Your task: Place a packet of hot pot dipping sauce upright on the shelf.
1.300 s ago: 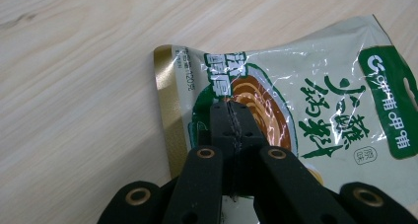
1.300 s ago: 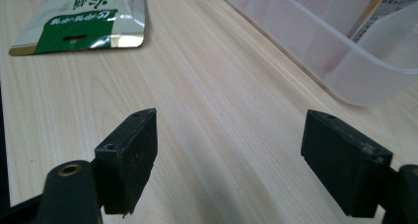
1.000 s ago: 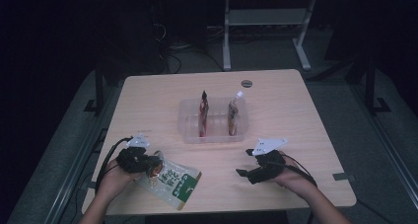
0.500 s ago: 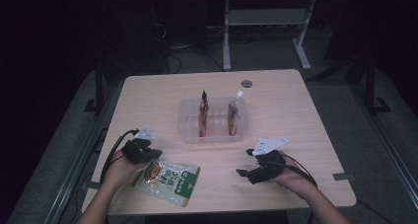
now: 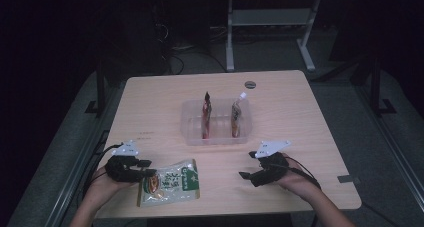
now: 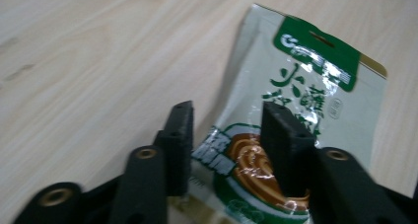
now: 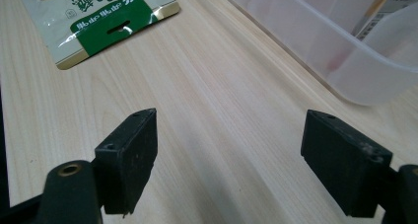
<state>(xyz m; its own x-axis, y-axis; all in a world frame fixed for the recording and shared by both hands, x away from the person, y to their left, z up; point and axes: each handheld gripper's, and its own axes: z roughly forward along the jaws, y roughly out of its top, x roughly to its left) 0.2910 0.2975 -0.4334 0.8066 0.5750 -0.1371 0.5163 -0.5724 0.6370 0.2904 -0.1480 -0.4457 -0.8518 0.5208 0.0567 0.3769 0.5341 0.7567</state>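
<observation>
A green-and-white snack packet (image 5: 170, 183) lies flat on the wooden table near the front left. My left gripper (image 5: 145, 169) sits at the packet's left edge. Its jaws have just been opening and now stand apart over the packet (image 6: 305, 86), not pressing on it; the left gripper (image 6: 226, 115) is open. My right gripper (image 5: 245, 176) rests on the table at the front right. In its own view the right gripper (image 7: 229, 120) is open with bare wood between its jaws, and the packet (image 7: 98, 17) lies farther off.
A clear plastic container (image 5: 217, 137) stands at the table's middle with two packets upright in it, a dark one (image 5: 207, 112) and a lighter one (image 5: 236, 118). Its wall (image 7: 345, 61) is close ahead of the right gripper. A small round dark disc (image 5: 250, 84) lies near the far edge.
The left gripper has drawn back a little to the left and its jaws have opened. The packet now lies flat and free on the table. The right hand has not moved.
</observation>
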